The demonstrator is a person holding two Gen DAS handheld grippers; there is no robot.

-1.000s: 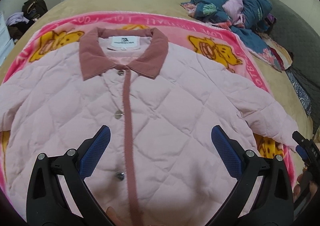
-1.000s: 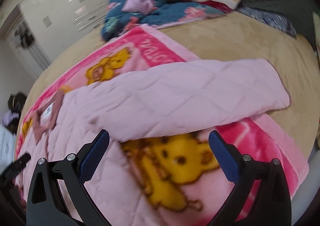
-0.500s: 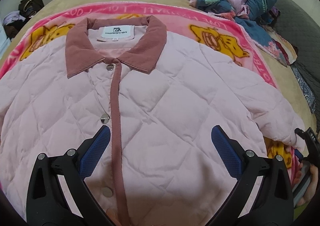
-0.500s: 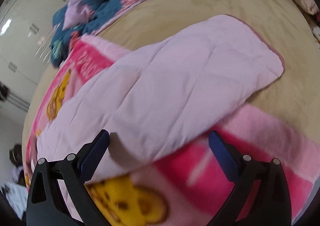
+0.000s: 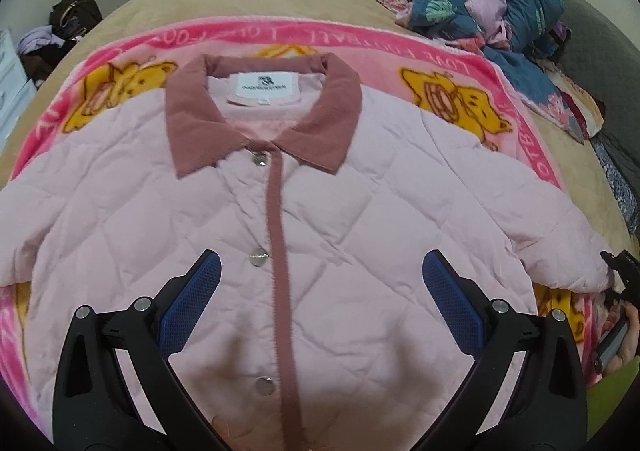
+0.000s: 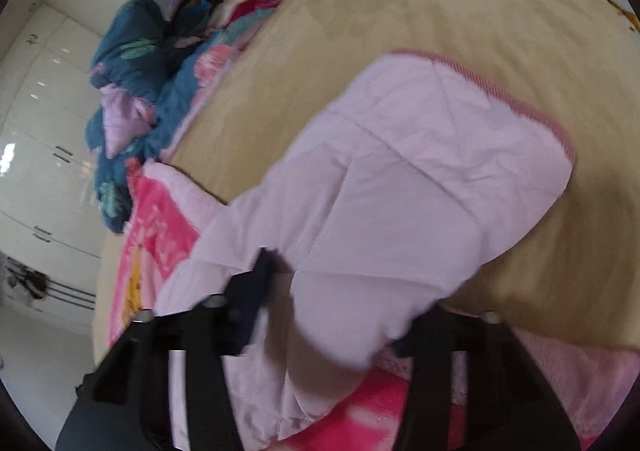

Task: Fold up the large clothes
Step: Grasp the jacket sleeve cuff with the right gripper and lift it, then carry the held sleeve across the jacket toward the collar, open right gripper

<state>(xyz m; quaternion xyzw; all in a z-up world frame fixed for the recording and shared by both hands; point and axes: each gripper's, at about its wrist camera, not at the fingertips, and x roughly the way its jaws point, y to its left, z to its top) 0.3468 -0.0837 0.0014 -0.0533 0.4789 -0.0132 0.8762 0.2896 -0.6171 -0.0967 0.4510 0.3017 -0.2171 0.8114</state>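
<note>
Jacket (image 5: 320,235) spread flat on blanket (image 5: 440,51); left tongs (image 5: 320,311) gaping above hem at 6 o'clock; right tongs (image 6: 336,315) closing around sleeve (image 6: 400,179).

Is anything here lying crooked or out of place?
The pink jacket lies flat and buttoned, its collar neat. Only its sleeve runs past the pink blanket onto the tan bedspread. The right gripper is closing around it.
</note>
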